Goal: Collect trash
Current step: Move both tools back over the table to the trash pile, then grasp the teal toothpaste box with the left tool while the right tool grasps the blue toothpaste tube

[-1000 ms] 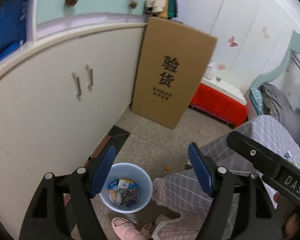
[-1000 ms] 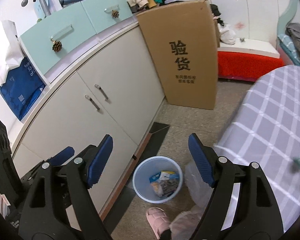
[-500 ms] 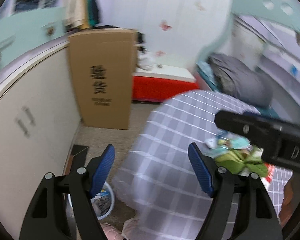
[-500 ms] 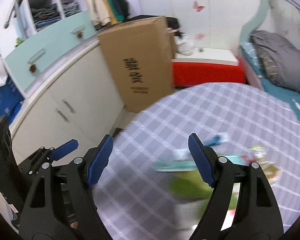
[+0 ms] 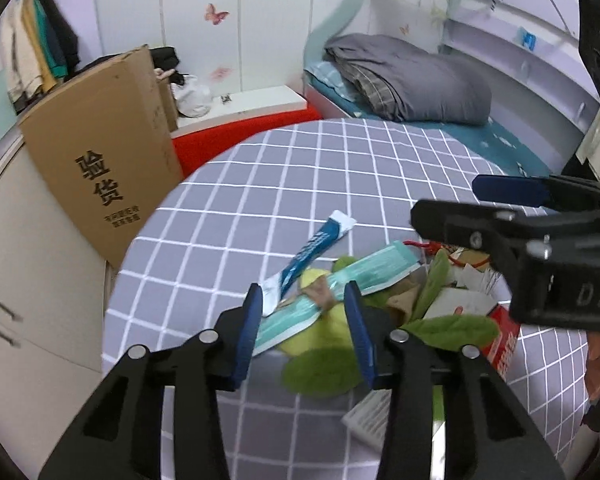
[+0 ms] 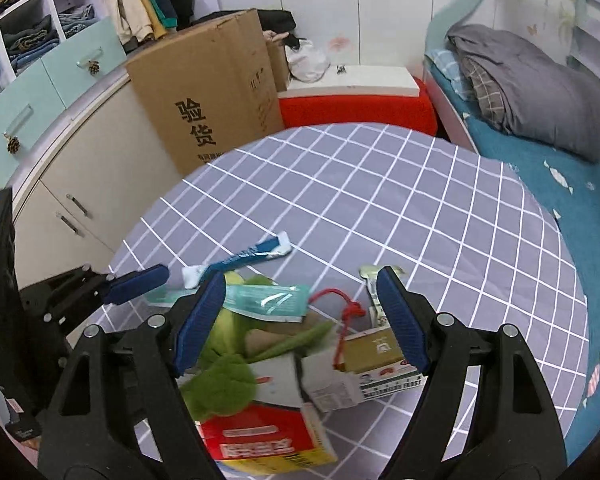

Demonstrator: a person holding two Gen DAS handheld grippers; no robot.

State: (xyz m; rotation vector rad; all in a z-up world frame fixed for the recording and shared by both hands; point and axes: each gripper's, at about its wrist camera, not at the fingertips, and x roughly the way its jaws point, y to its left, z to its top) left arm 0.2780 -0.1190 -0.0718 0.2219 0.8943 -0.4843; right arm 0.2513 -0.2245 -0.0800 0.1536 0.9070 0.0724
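Both grippers over the trash pile at the near edge of the round grey-checked tabletop (image 5: 340,168).

My left gripper (image 5: 302,312) has just been closing; its jaws stand partly apart, straddling the flat teal plastic wrapper (image 5: 340,284), and I cannot see the pads pressing on it. The wrapper lies on green leaf scraps (image 5: 324,364), directly ahead of this gripper, its long axis running from near-left to far-right, crossing the jaw gap at a slant. My left hand is nearer to it. My right gripper (image 6: 300,304) hangs wide apart and empty above the red-and-white carton (image 6: 260,440) and red cord (image 6: 348,308). A blue-and-white sachet (image 5: 320,244) lies just beyond, on a similar slant.
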